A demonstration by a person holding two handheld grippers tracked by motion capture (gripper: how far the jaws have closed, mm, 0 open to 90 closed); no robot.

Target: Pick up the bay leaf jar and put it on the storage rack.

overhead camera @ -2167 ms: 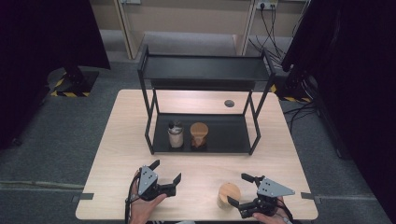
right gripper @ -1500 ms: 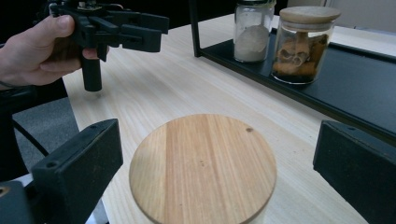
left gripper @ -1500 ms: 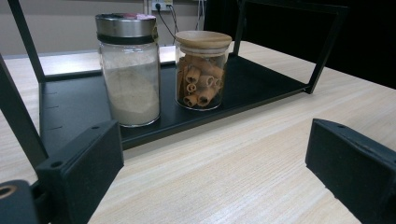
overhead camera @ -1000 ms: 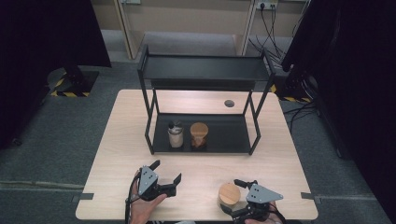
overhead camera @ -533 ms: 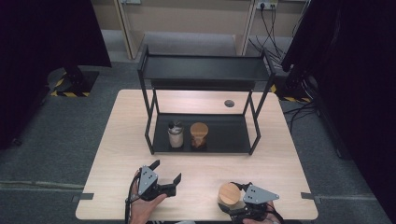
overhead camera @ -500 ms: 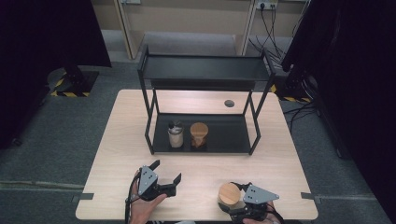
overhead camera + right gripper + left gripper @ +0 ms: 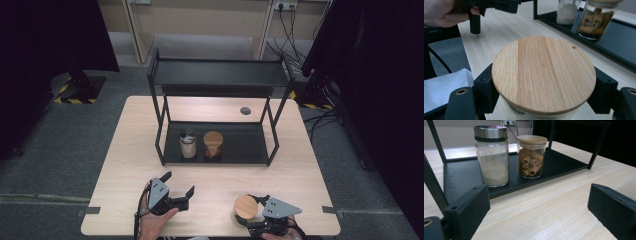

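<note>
A jar with a round wooden lid point(image 7: 246, 206) point(image 7: 544, 72) stands near the table's front edge on the right. My right gripper point(image 7: 250, 214) point(image 7: 544, 91) has just been closing on it, and its pads point(image 7: 485, 90) now press the jar's sides under the lid. My left gripper point(image 7: 179, 183) point(image 7: 540, 215) rests open on the table at the front left, nothing between its jaws. It faces a glass shaker of pale powder point(image 7: 491, 157) point(image 7: 188, 144) and a wooden-lidded jar of cinnamon sticks point(image 7: 531, 155) point(image 7: 212, 145).
A black two-tier metal rack point(image 7: 220, 75) stands mid-table; the shaker and cinnamon jar sit on its lower tray point(image 7: 564, 165). A round hole point(image 7: 245, 110) marks the tabletop behind it. In the right gripper view, a hand point(image 7: 446, 11) holds the other gripper at the upper left.
My right gripper came in around the wooden-lidded jar, then its jaws closed onto the jar's sides. The left gripper and the jars on the rack stayed put.
</note>
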